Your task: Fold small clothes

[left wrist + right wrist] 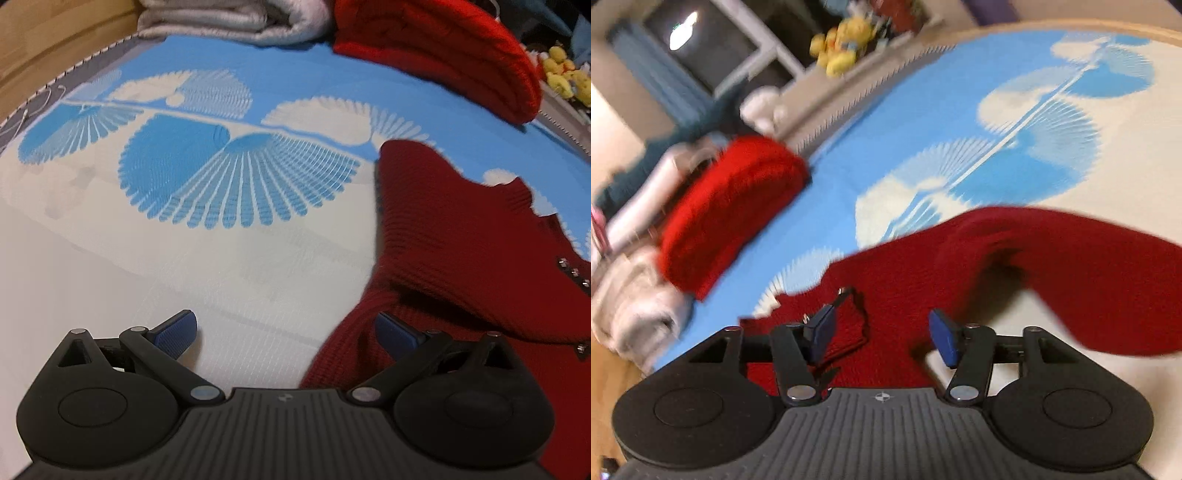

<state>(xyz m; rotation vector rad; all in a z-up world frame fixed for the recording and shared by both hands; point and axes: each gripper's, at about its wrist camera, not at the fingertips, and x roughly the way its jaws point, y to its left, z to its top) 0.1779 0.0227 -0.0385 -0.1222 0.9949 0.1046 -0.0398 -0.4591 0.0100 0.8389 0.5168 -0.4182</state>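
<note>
Inspecting progress, I judged the dark red sweater (pixel 461 236) not yet folded: it lay spread on the blue-patterned bed (pixel 258 85). My left gripper (pixel 286 328) and right gripper (pixel 882 332) were spread, gripping nothing. Folded bright red knit (pixel 443 48) sat behind.

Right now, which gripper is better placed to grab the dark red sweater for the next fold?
Probably the right gripper: open, directly over the dark red sweater. The left gripper, also open, mostly hangs over the bedspread at its edge.
</note>
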